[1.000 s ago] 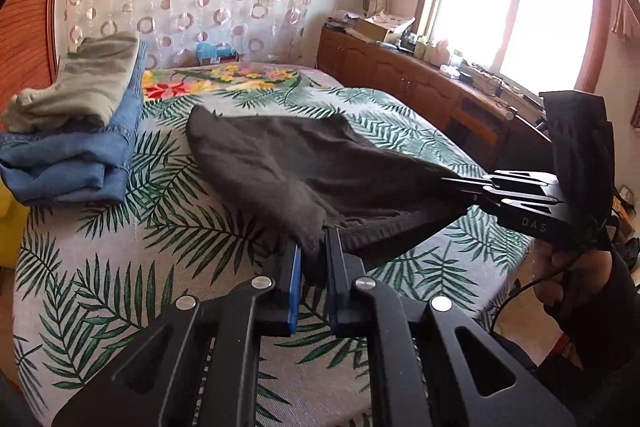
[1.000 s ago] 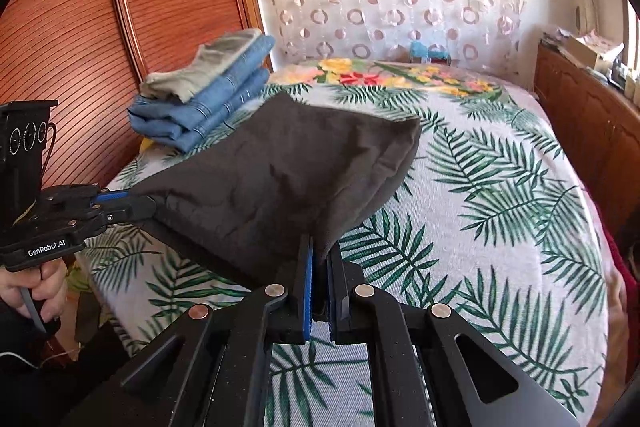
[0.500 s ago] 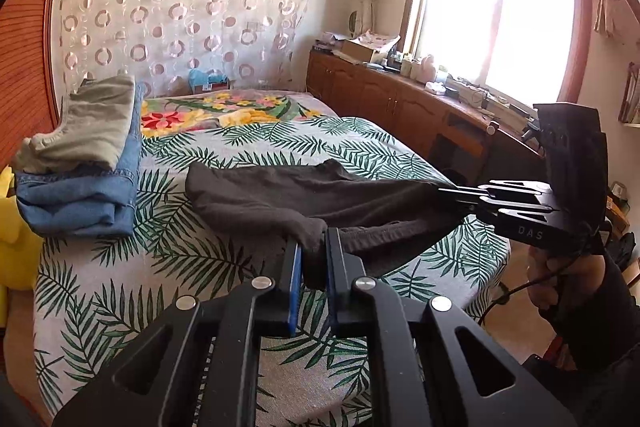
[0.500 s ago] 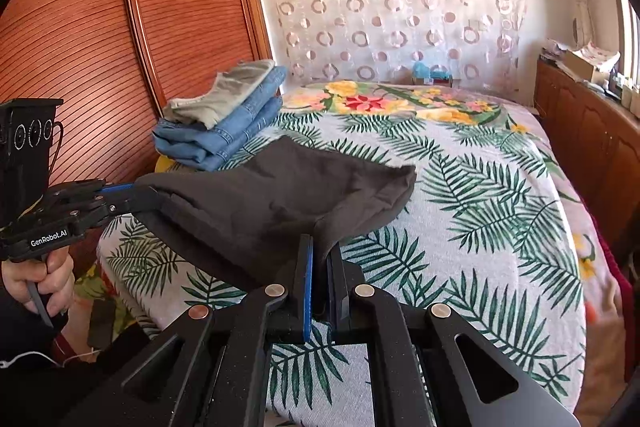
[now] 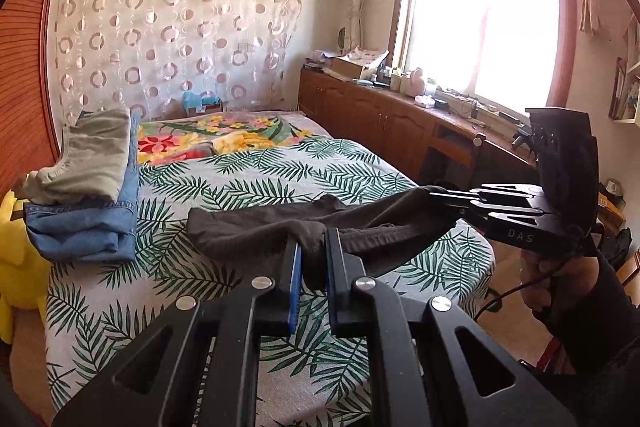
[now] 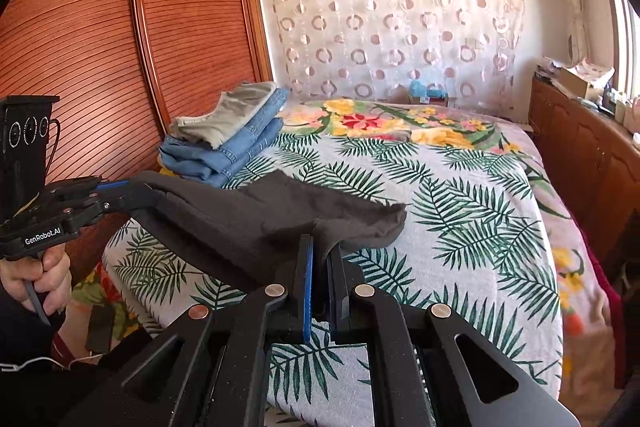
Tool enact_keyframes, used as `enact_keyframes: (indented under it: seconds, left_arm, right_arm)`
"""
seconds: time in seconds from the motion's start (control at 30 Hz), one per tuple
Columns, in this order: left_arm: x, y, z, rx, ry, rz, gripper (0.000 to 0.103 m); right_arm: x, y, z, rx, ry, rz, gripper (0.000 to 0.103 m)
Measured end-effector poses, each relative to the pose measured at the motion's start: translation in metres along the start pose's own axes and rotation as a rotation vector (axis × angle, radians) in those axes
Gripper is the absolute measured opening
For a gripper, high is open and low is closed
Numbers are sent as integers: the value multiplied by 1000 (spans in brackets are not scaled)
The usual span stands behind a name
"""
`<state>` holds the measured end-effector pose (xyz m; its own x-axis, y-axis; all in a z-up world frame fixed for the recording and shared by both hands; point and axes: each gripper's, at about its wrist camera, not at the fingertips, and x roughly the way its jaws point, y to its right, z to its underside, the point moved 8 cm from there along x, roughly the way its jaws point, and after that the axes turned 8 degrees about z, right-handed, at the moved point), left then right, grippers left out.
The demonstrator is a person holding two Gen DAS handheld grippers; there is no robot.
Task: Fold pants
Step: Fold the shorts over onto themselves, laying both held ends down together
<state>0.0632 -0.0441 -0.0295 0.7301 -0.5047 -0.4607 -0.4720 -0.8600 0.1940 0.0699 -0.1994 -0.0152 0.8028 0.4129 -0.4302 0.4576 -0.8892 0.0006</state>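
The dark grey pants (image 5: 256, 227) hang stretched between my two grippers over the near end of the bed; the far end rests on the leaf-print bedspread (image 5: 256, 183). My left gripper (image 5: 312, 247) is shut on one near corner of the pants. My right gripper (image 6: 322, 259) is shut on the other near corner. In the right wrist view the pants (image 6: 256, 219) spread from the left gripper (image 6: 120, 189) to my fingers. In the left wrist view the right gripper (image 5: 436, 193) clamps the cloth at the right.
A stack of folded jeans and khaki pants (image 5: 88, 195) lies at the bed's left side, also in the right wrist view (image 6: 228, 135). A wooden wardrobe (image 6: 120, 67) stands left, low wooden cabinets (image 5: 400, 123) under the window right. A yellow plush (image 5: 16, 259) sits beside the bed.
Both grippers have pulled the pants back toward the near bed edge and lowered them. The cloth now lies flatter and lower, and less of it rests on the bed.
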Motion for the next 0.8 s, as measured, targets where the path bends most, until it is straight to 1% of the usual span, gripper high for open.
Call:
enact_keyframes:
  seconds: [0.2,0.3,0.57,0.67,0.8]
  left_arm:
    - [-2,5,-3,16,6,8,11]
    - [5,0,1,3,-3,8,11]
    - [39,-24,22,-56,-75,-7,11]
    - [47,-29,20,-61,-74,-22,11]
    - [51,-34,9,-56,-52,-38,11]
  right_arm:
    - [-10,-1,-2,-11,23,2,5]
    - [-7,1,0,-13,19,8,5]
    - [27,8,14,5,-45,23,5]
    - [41,11,11,15,-57,22,5]
    - [58,12,-1,21,-52,35,5]
